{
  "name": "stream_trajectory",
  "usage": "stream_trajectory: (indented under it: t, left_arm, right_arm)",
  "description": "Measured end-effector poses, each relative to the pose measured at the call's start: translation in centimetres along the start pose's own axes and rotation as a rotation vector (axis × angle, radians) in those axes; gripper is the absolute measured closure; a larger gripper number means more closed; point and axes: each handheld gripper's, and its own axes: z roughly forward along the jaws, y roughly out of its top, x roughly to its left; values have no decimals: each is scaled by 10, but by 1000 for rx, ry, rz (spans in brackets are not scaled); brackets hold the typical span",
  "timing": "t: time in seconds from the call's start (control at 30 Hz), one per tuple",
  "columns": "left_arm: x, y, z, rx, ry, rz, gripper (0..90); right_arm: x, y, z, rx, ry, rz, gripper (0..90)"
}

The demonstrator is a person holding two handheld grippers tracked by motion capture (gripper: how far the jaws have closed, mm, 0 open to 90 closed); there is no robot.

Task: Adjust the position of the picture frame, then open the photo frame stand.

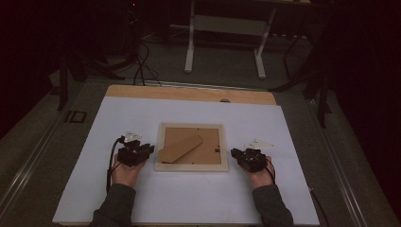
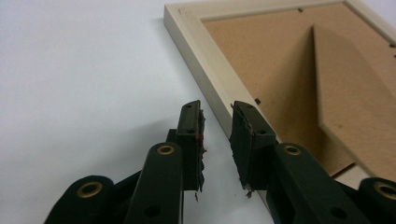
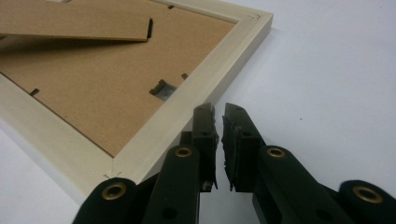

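A pale wooden picture frame point(image 1: 161, 147) lies face down in the middle of the white sheet, its brown backing board and folded cardboard stand point(image 1: 181, 148) facing up. My left gripper point(image 1: 150, 149) rests just off the frame's left side. In the left gripper view its jaws point(image 2: 217, 117) stand apart beside the frame's rail point(image 2: 205, 70), with nothing between them. My right gripper point(image 1: 234, 152) sits just off the frame's right side. Its jaws point(image 3: 218, 116) show a narrow gap next to the frame's rail point(image 3: 205, 79), and nothing is between them.
The white sheet point(image 1: 189, 198) covers most of a wooden tabletop point(image 1: 189, 93). A person's hands and dark sleeves come in from the bottom edge. Behind the table, on the dark floor, stand white desk legs point(image 1: 190, 47) and trailing cables.
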Motion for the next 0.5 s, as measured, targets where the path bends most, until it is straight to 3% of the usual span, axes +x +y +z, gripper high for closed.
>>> stream_trajectory:
  t: [0.27,0.5]
  left_arm:
    - [-6,18,-15,-55,-48,26,664]
    - [-13,27,-16,-75,-114,22,574]
  right_arm:
    - [-2,0,-5,-15,-3,13,783]
    - [-1,1,-6,-22,1,14,765]
